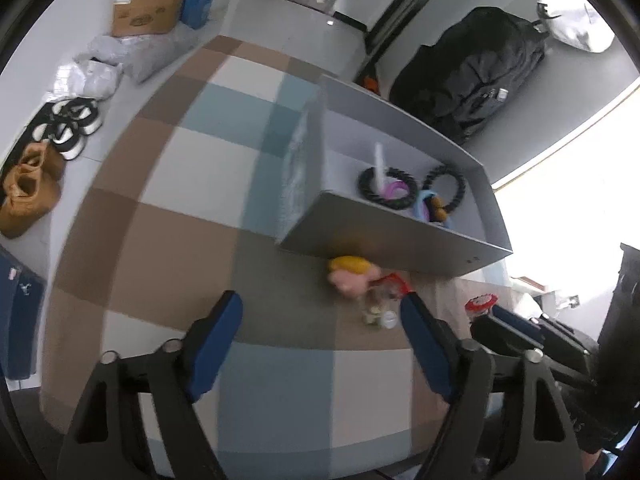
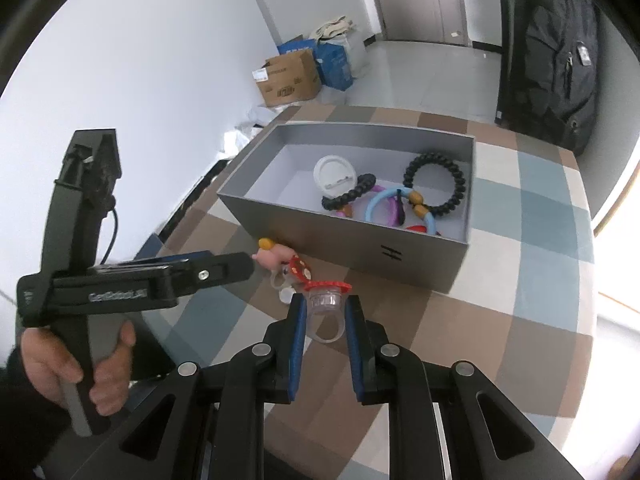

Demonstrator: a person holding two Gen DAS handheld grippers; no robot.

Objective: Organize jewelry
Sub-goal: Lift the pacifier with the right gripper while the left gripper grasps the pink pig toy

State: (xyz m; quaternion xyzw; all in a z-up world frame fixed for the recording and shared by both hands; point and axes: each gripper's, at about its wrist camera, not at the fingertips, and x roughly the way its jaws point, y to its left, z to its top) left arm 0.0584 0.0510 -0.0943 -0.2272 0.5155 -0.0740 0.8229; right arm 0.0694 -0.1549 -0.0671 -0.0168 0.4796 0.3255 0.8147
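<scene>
Now our left claw (image 1: 322, 320) hangs with its blue pads spread wide and nothing between them, above the checked desk (image 1: 180, 216). Just right of it, near the grey box (image 2: 348, 240), a small heap lies on the desk: a pink and yellow charm (image 2: 272, 257) and a red piece (image 2: 301, 269), both close against the box's near wall. Further right, our right claw (image 2: 325, 314) is clamped on a clear ring (image 2: 325, 308) with a red-rimmed top. Inside the box lie a white disc (image 2: 334, 174), a black beaded bracelet (image 2: 435, 184), and a blue bangle (image 2: 384, 204).
</scene>
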